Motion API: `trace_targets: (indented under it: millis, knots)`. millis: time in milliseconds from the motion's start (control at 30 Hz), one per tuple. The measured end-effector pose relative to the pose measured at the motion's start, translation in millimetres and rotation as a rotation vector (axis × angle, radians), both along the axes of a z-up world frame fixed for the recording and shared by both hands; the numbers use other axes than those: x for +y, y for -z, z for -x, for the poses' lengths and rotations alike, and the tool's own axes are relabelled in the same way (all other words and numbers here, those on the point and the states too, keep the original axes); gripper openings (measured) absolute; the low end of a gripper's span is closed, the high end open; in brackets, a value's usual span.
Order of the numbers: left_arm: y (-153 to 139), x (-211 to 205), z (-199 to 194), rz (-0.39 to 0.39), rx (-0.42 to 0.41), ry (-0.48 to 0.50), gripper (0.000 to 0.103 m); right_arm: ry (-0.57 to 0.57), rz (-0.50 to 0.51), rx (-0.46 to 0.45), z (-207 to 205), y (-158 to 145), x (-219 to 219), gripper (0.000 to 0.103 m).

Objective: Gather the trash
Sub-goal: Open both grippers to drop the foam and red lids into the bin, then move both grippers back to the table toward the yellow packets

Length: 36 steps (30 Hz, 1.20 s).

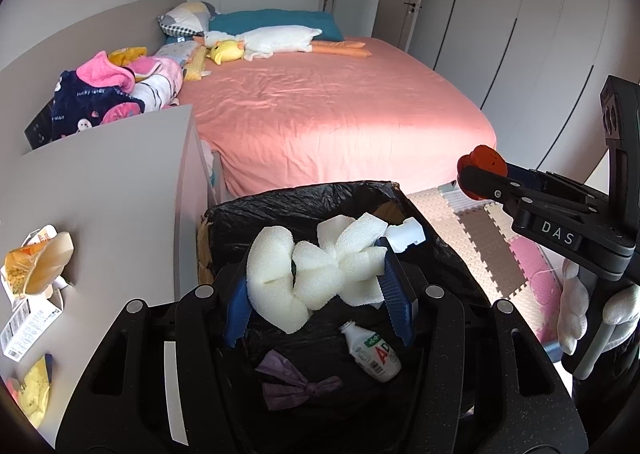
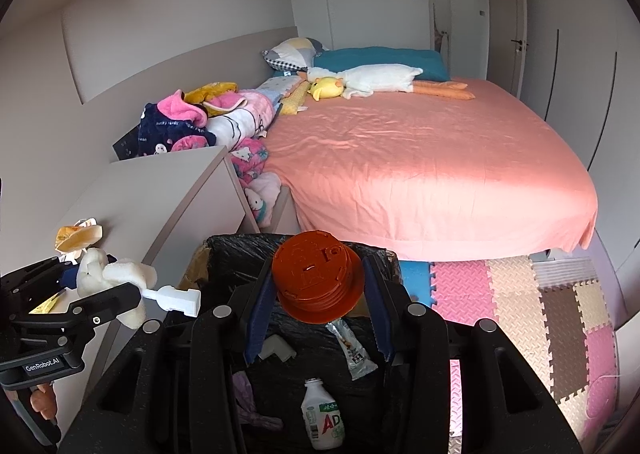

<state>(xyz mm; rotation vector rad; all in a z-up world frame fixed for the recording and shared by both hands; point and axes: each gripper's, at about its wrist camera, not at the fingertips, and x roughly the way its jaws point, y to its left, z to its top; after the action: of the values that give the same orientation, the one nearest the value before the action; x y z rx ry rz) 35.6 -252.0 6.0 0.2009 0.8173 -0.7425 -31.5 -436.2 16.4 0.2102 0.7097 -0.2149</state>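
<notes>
Midway: left gripper (image 1: 316, 294) clamped on white foam scrap (image 1: 320, 270), right gripper (image 2: 320, 306) on orange plastic lid (image 2: 316, 278), both over bin (image 1: 448, 250) holding bottle (image 1: 374, 352); wrappers (image 1: 36, 270), apparently trash, remaining on cabinet (image 1: 120, 189).

bottle (image 2: 322, 420) in bin (image 2: 224, 250), bed (image 2: 420, 173) behind

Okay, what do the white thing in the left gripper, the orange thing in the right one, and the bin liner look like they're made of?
White piece: soft packing foam, matte and porous, dented between the pads.
Orange piece: hard plastic, probably moulded, with ridged sides and a dull sheen.
Bin liner: thin black plastic film, crinkled and glossy.
</notes>
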Motion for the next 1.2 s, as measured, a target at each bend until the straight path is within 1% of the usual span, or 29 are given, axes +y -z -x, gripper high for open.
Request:
trace_targets:
  millis: [100,133,200,233,267,333,367,433,533,767,800,933,1033,1200]
  knots:
    - [1,0,1,-0.005,0.002,-0.001,0.056,0.001,-0.003,0.002,-1,1,-1,0.045]
    - [1,-1,1,-0.006,0.003,-0.002,0.058,0.001,-0.003,0.001,-1,1,-1,0.045]
    - [1,-1,1,-0.003,0.02,0.013,0.071,0.003,-0.005,-0.002,-1,1,-2,0.045]
    - [1,0,0,-0.001,0.021,0.01,0.091,0.007,-0.01,-0.008,-1,1,-3,0.045]
    - [0,1,0,-0.002,0.009,-0.007,0.097,0.014,-0.016,-0.019,0,0,-5,0.049]
    - [-1,1,0,-0.026,-0.021,-0.039,0.097,0.034,-0.027,-0.046,4,-4,-9,0.081]
    - [0,1,-1,-0.047,-0.028,-0.048,0.097,0.049,-0.027,-0.064,6,-6,-10,0.083]
    - [1,2,-2,-0.061,-0.034,-0.057,0.097,0.062,-0.02,-0.088,9,-10,-11,0.084]
    - [1,2,-2,-0.055,-0.028,-0.05,0.097,0.061,-0.017,-0.089,10,-13,-13,0.084]
    - [1,2,1,-0.061,-0.041,-0.043,0.097,0.052,-0.017,-0.073,7,-10,-11,0.084]
    - [1,2,1,-0.063,-0.041,-0.046,0.097,0.049,-0.017,-0.073,7,-11,-9,0.085]
    - [1,6,0,-0.063,-0.036,-0.054,0.097,0.034,-0.003,-0.085,7,-12,-3,0.096]
    - [2,9,-1,-0.066,-0.037,-0.063,0.097,0.014,0.024,-0.105,8,-13,7,0.1]
    - [3,21,1,-0.079,-0.039,-0.09,0.097,-0.036,0.048,-0.106,1,-12,28,0.1]
